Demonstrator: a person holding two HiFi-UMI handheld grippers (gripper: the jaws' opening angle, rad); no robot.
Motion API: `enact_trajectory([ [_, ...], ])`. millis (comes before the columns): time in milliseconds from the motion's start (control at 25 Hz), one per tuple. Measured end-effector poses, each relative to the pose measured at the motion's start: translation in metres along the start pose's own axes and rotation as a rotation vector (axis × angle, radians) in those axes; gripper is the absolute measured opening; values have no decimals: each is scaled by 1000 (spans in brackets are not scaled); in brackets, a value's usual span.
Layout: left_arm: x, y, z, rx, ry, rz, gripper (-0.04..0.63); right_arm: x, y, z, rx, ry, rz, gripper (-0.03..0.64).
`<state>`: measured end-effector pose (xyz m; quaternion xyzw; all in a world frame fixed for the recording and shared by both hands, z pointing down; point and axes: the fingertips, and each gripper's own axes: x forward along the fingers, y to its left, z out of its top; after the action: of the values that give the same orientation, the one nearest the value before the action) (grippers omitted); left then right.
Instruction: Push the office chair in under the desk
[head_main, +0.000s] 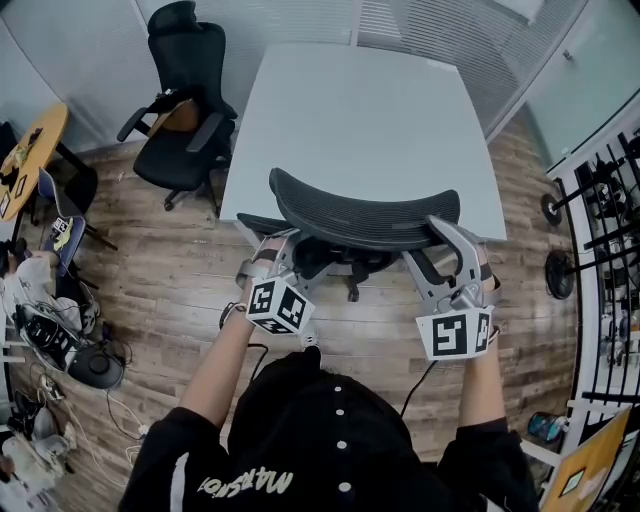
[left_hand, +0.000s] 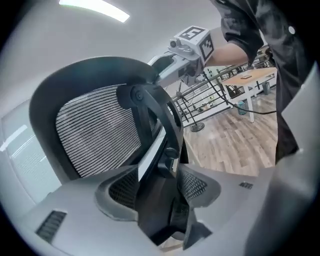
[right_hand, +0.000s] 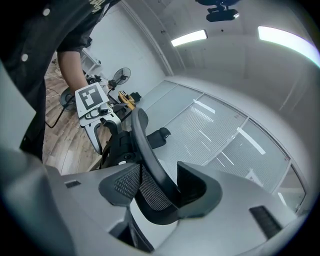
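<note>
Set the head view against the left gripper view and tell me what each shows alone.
Head view only: the white desk and a second office chair beside it. Left gripper view only: a ceiling light and a wooden table on white legs. Both: the chair's backrest, with the left gripper shut on one end and the right gripper shut on the other, and the wood floor.

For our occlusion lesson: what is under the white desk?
The desktop hides what is beneath it; no legs show. Only a dark part of the chair pokes out beside the backrest.
</note>
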<state>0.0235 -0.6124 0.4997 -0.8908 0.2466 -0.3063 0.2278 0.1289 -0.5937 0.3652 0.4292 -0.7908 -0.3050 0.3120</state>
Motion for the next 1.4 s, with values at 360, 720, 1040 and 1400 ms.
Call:
enact_trajectory([
  [360,-40,1,7,-131,-55,70,115,-26,0,8,126,-32,-100,162],
  [720,-85,14,22,-272,-147,200,35,-49,-6,16,461,-167,-164,55],
  [1040,-125,27,43,-299,-207,305,21,-66,13,11,652,-176,-112,40],
  [1400,-163,42,39,-438,-241,404,21,-88,13,-10,727,-137,-164,40],
])
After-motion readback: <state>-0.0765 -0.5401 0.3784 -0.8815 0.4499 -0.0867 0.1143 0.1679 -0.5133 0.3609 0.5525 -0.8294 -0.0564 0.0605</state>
